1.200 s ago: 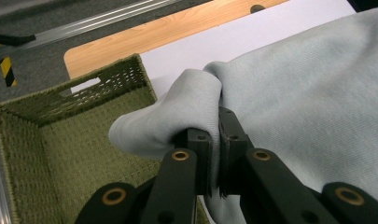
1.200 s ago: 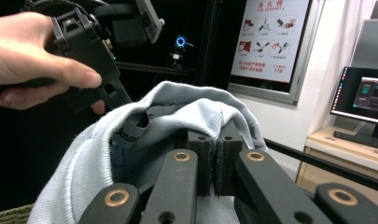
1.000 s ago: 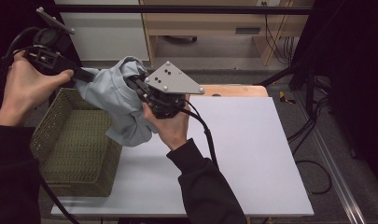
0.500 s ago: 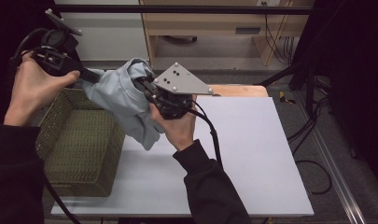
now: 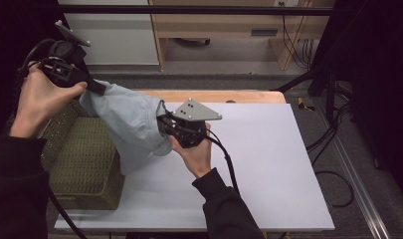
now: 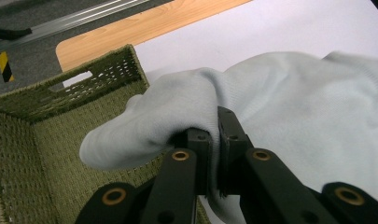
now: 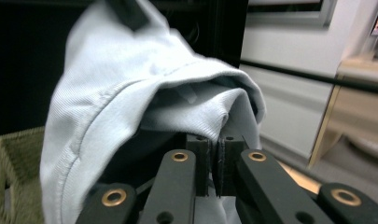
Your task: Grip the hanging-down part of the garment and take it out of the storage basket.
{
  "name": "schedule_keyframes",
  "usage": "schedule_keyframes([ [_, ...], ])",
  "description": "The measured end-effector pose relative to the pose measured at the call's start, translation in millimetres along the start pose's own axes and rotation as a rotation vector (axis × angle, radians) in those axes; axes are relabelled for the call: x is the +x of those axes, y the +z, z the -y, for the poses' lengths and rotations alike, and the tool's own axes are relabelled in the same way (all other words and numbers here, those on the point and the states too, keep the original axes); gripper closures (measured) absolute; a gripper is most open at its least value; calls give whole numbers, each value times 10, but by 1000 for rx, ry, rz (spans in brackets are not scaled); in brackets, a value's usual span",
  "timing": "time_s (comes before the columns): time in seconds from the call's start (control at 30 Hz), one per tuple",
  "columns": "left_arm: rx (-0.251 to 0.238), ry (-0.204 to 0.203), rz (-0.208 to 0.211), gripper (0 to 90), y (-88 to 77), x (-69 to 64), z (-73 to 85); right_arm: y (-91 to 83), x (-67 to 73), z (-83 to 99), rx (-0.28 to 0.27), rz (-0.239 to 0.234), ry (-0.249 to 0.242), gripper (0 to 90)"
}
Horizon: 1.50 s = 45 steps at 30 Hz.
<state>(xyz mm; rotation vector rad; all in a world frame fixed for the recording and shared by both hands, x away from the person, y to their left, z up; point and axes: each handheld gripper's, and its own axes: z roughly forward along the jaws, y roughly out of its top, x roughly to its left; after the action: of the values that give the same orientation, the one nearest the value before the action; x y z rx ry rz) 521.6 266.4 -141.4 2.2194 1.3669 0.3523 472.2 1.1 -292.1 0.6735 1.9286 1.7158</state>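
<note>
Pale grey cloth stretched between both grippers, left gripper and right gripper clamped on it (above green basket)

The pale blue-grey garment is soft cloth, matt, with a fine ribbed weave and a stitched hem visible in the right gripper view. The olive basket is woven fibre, coarse and rough, with an open mesh. The bench has a smooth, matt white top with a bare wood edge at the far side. Each tool, left tool and right tool, has matt black plastic-looking jaws with brass-coloured rivets; the right one carries a dull grey metal-looking plate.
</note>
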Motion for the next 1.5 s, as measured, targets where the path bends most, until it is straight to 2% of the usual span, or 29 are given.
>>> schedule_keyframes([
  [0.03, 2, 1, 3, 853, 24, -7, 5, 21, 3, 73, 13, -3, 10, 870],
  [0.07, 2, 1, 3, 853, 24, -7, 5, 21, 3, 73, 13, -3, 10, 870],
  [0.1, 4, 3, 7, 853, 49, -14, 7, 66, 13, 217, 42, -12, 29, 863],
  [0.17, 6, 5, 8, 853, 63, -19, 10, 92, 20, 287, 57, -13, 31, 859],
  [0.23, 8, 12, 13, 853, 102, -30, 18, 158, 41, 479, 91, -15, 43, 825],
  [0.37, 15, 19, 16, 853, 145, -39, 28, 199, 55, 615, 122, -33, 59, 761],
  [0.4, 16, 18, 21, 853, 162, -41, 32, 213, 60, 656, 133, -38, 66, 725],
  [0.43, 17, 20, 23, 853, 176, -42, 36, 207, 70, 720, 158, -44, 65, 644],
  [0.57, 23, 24, 29, 853, 207, -45, 52, 107, 76, 790, 192, -68, 60, 462],
  [0.7, 18, 29, 25, 853, 227, -56, 63, -76, 60, 850, 185, -69, 54, 308],
  [0.9, 24, 35, 25, 853, 247, -66, 69, -407, -60, 931, 139, -22, 98, 204],
  [0.93, 24, 35, 25, 853, 247, -66, 69, -407, -60, 931, 139, -22, 98, 204],
  [0.97, 24, 33, 28, 853, 252, -64, 75, -519, -108, 965, 129, 9, 106, 174],
  [1.0, 24, 33, 28, 853, 252, -64, 75, -519, -108, 965, 129, 9, 106, 174],
  [1.07, 23, 32, 28, 853, 251, -59, 77, -699, -194, 1023, 117, 48, 116, 142],
  [1.1, 23, 32, 28, 853, 251, -59, 77, -699, -194, 1023, 117, 48, 116, 142],
  [1.2, 26, 32, 28, 854, 253, -66, 77, -940, -314, 1102, 94, 108, 135, 100],
  [1.23, 27, 32, 29, 854, 255, -67, 77, -995, -341, 1123, 90, 128, 138, 93],
  [1.27, 27, 32, 29, 853, 255, -67, 77, -995, -341, 1123, 90, 128, 138, 93],
  [1.3, 27, 32, 26, 853, 259, -65, 76, -1110, -386, 1166, 84, 158, 144, 74],
  [1.33, 27, 32, 26, 853, 259, -65, 76, -1110, -386, 1166, 84, 158, 144, 74],
  [1.37, 28, 32, 26, 854, 260, -64, 77, -1213, -426, 1210, 82, 186, 152, 58],
  [1.5, 28, 32, 28, 853, 266, -66, 81, -1385, -496, 1287, 83, 237, 153, 41],
])
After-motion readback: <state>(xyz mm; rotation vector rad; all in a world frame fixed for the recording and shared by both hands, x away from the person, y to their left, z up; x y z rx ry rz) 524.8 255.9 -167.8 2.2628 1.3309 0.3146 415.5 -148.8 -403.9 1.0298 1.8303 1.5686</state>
